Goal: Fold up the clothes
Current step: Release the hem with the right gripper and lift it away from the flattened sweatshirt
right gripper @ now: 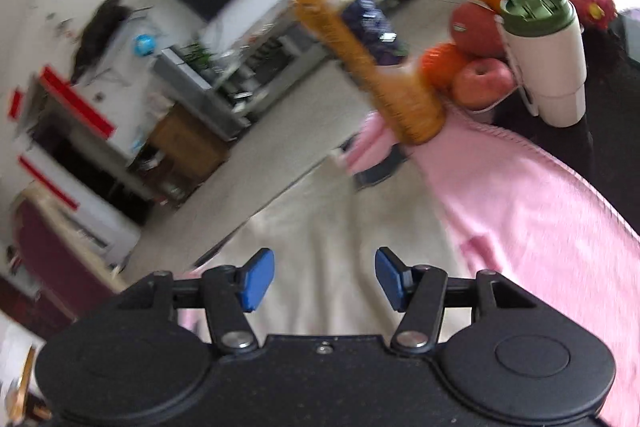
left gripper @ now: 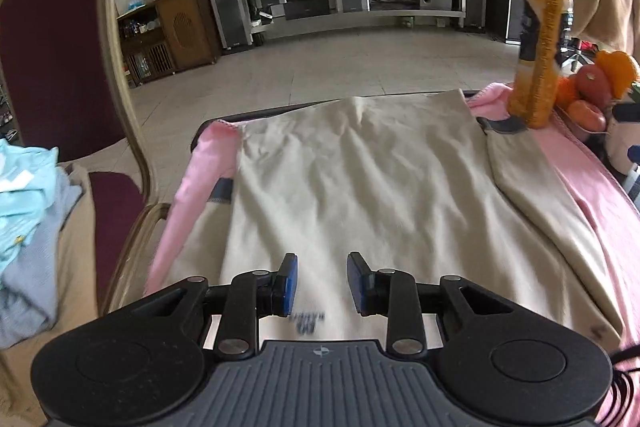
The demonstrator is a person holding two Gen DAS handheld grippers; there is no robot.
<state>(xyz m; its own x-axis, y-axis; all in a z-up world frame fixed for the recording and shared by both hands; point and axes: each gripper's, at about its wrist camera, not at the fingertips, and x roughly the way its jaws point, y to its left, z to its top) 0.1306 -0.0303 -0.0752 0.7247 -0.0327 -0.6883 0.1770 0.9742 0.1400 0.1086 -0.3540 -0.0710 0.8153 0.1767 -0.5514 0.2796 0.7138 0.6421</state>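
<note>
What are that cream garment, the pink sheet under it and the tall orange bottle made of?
The cream garment looks like soft matte knit cotton, going by its gentle wrinkles. The pink sheet seems a fleecy blanket with a stitched hem. The tall orange bottle appears to be clear glossy plastic holding orange drink.

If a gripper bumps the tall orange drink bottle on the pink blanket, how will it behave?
The tall orange drink bottle looks narrow and high, so it probably tips easily. It stands on the soft pink blanket, likely an unsteady base. Being round, it may roll toward the cream garment.
</note>
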